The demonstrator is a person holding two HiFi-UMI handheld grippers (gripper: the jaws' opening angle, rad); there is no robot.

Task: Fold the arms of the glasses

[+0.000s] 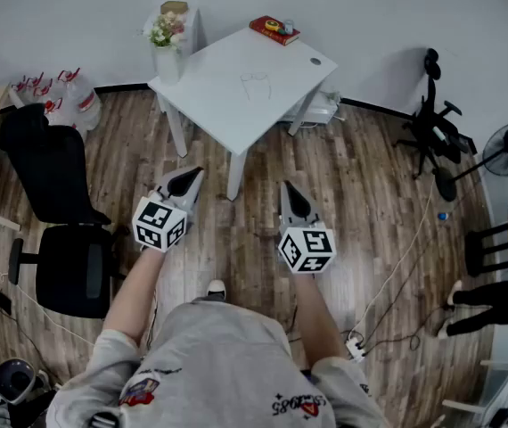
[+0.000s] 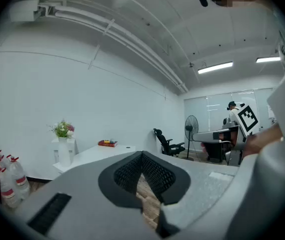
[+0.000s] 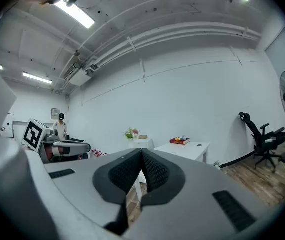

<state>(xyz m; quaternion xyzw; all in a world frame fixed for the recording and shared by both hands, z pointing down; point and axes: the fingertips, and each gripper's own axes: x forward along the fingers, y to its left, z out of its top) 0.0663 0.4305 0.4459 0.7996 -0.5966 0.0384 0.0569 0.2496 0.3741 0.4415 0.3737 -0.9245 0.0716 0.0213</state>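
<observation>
Glasses [image 1: 256, 85] lie near the middle of the white table [image 1: 209, 87], faint against its top, with a red book [image 1: 274, 30] at the table's far corner and a vase of flowers [image 1: 167, 34] just beside its left corner. On the table's near side, over the wooden floor [image 1: 370, 185] and well apart from the glasses, the left gripper [image 1: 186, 179] and the right gripper [image 1: 293, 200] each have their jaws pressed together on nothing, tips pointing toward the table. A black office chair [image 1: 58, 203] stands to the table's left.
</observation>
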